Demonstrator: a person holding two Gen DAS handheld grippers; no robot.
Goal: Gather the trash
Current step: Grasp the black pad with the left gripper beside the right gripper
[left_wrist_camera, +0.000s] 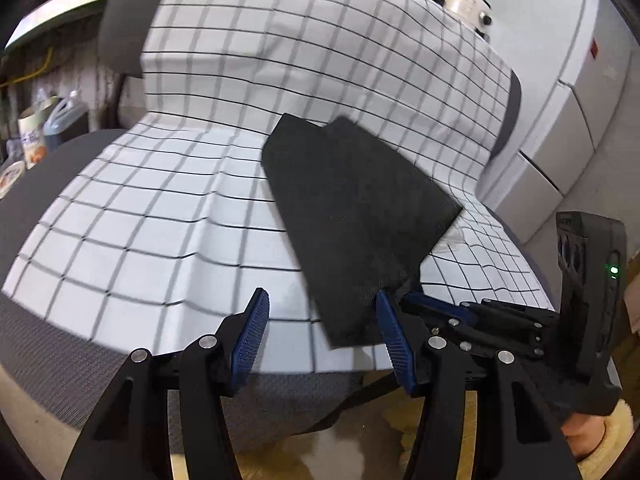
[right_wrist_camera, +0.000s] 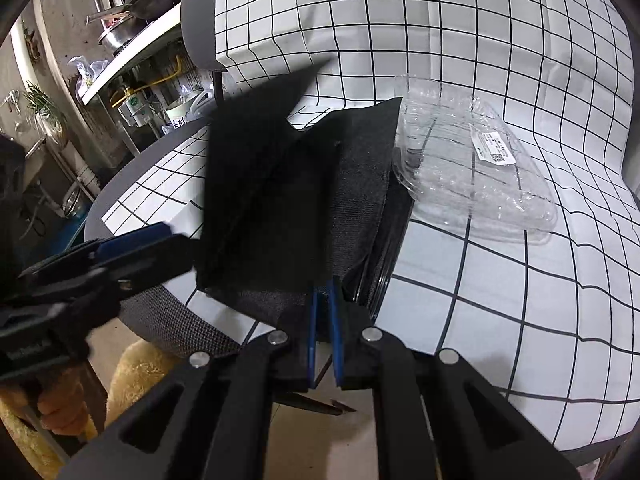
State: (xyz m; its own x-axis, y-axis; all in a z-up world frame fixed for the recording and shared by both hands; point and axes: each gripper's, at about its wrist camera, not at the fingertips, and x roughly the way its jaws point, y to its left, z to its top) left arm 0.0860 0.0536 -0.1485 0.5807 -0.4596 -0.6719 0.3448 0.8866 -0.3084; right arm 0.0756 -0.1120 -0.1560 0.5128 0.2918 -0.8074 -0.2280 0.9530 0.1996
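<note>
Left tool [left_wrist_camera: 320, 330]: gaping wide, holding nothing.
Right tool [right_wrist_camera: 323, 330]: pinching black bag [right_wrist_camera: 280, 200].
Beside bag: clear plastic tray [right_wrist_camera: 472, 168] lying on checkered cloth [right_wrist_camera: 520, 280].

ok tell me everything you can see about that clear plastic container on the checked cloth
The clear plastic container is a thin, see-through clamshell, crinkled and ribbed, apparently empty. A white printed label with a small code sits on its top. It lies flat on the checked cloth, its left edge resting against or over the black bag. Neither hand-held gripper touches it; it shows only in the right wrist view.
</note>
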